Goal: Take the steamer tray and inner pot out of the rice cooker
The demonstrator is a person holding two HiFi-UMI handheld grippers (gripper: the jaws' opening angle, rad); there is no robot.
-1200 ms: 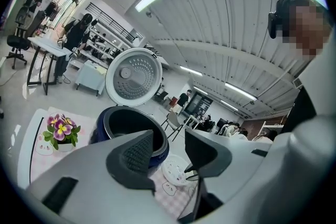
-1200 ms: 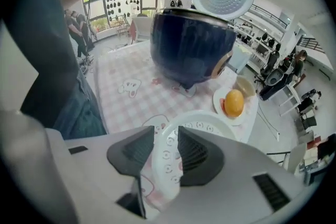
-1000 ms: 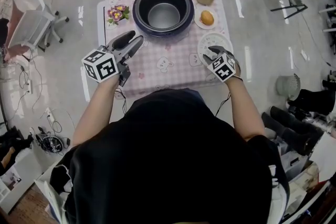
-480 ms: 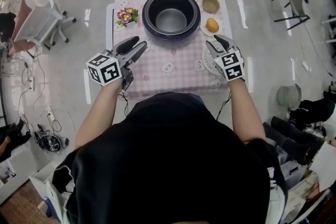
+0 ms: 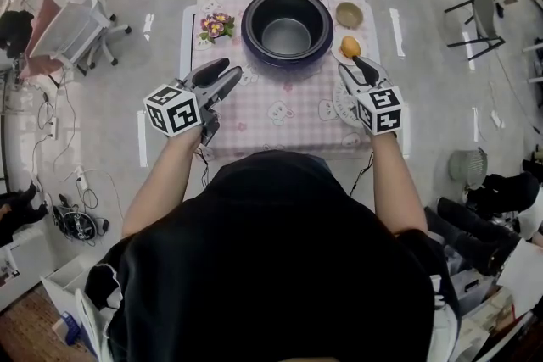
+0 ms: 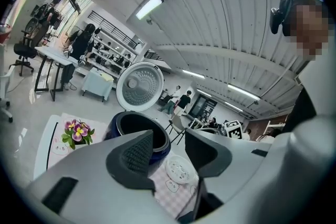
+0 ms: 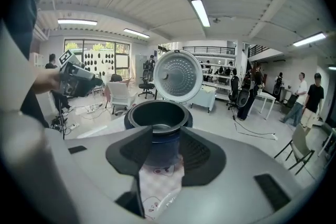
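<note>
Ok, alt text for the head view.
From above, the left hand-held gripper and right hand-held gripper, both open, hover over a checked table before the rice cooker, inner pot inside. The steamer tray lies under the right one.

A dark blue round rice cooker [image 5: 251, 36] stands open on the pink checked tablecloth [image 5: 280, 119], its silver metal inner pot [image 5: 287, 35] inside. The left gripper [image 5: 227, 71] hovers over the cloth's left side. The right gripper [image 5: 349, 65] hangs above a white perforated steamer tray [image 5: 343, 108], near an orange fruit [image 5: 350, 46].
</note>
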